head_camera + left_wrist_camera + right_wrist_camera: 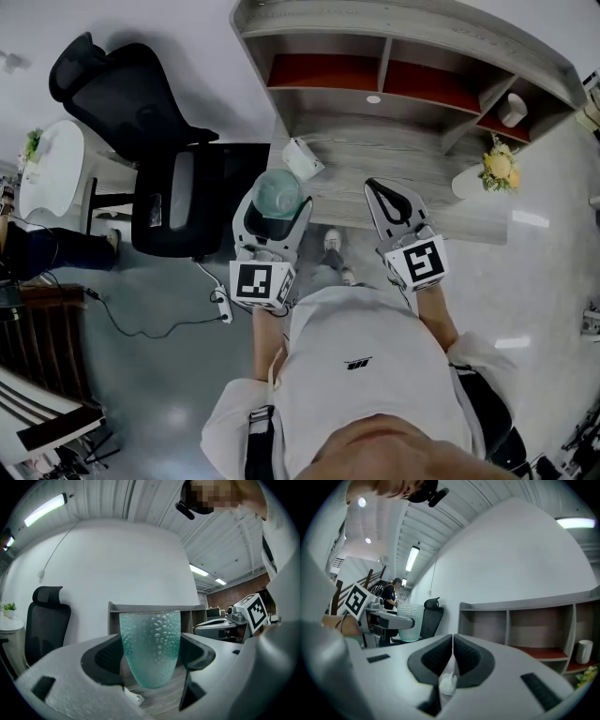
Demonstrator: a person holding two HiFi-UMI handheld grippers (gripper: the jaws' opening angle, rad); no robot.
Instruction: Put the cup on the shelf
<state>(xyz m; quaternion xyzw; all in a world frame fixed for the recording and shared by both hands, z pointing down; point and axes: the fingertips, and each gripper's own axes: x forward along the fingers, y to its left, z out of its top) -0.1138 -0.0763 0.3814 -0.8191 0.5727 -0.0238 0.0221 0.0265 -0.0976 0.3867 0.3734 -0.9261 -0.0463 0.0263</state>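
Note:
A teal, bubble-textured glass cup (277,187) stands upright between the jaws of my left gripper (276,201), which is shut on it. In the left gripper view the cup (150,644) fills the gap between the dark pads (104,660), held over the wooden top. The grey wooden shelf (394,42) with red-backed compartments lies ahead. My right gripper (387,199) hovers to the right of the cup, jaws pressed together and empty. Its own view shows the gripper (453,654) shut, the cup (410,620) off to the left and the shelf (529,606) beyond.
A white mug (513,110) stands in the shelf's right compartment. A small white object (303,157) lies on the wooden top (403,159) just past the cup. Yellow flowers (500,166) sit at the right. A black office chair (141,112) stands to the left.

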